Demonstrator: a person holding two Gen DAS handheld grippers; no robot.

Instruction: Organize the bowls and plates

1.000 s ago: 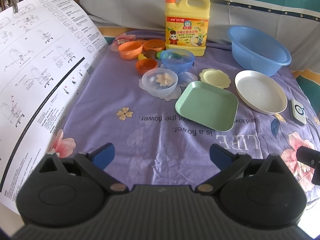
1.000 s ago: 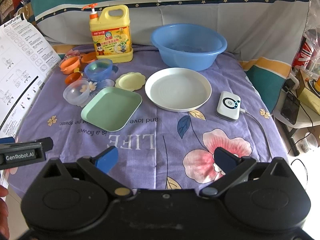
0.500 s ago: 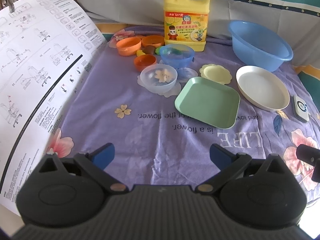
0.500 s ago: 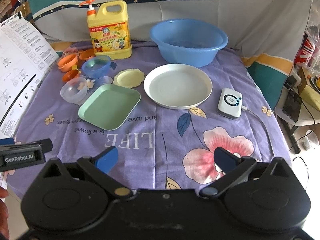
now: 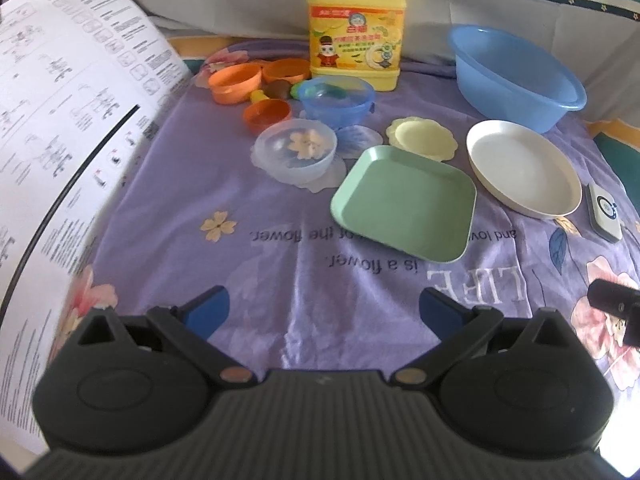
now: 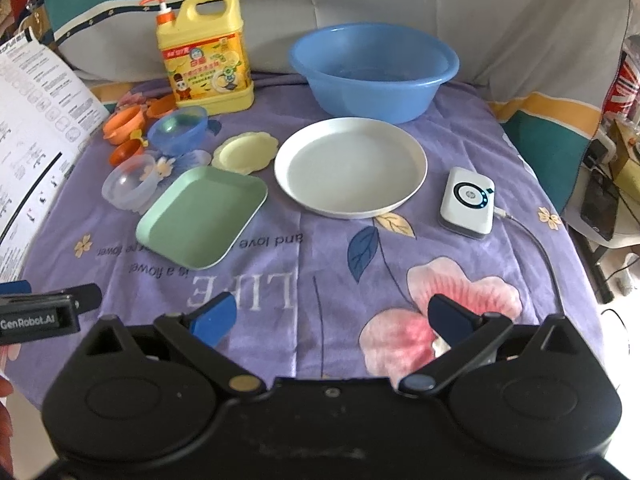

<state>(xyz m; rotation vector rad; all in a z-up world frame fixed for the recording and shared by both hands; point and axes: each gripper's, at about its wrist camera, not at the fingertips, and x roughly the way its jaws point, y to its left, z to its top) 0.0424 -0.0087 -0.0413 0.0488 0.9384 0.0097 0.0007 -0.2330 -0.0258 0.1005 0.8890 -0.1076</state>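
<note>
On the purple cloth lie a green square plate, a white round plate, a small yellow scalloped plate, a clear bowl, a blue clear bowl and several small orange bowls. My left gripper is open and empty, near the front edge short of the green plate. My right gripper is open and empty, in front of the white plate.
A big blue basin and a yellow detergent jug stand at the back. A white device with a cable lies right of the white plate. A printed paper sheet hangs at the left.
Both grippers have moved forward toward the dishes, which now look closer. Both stay open and empty. No dish has moved.
</note>
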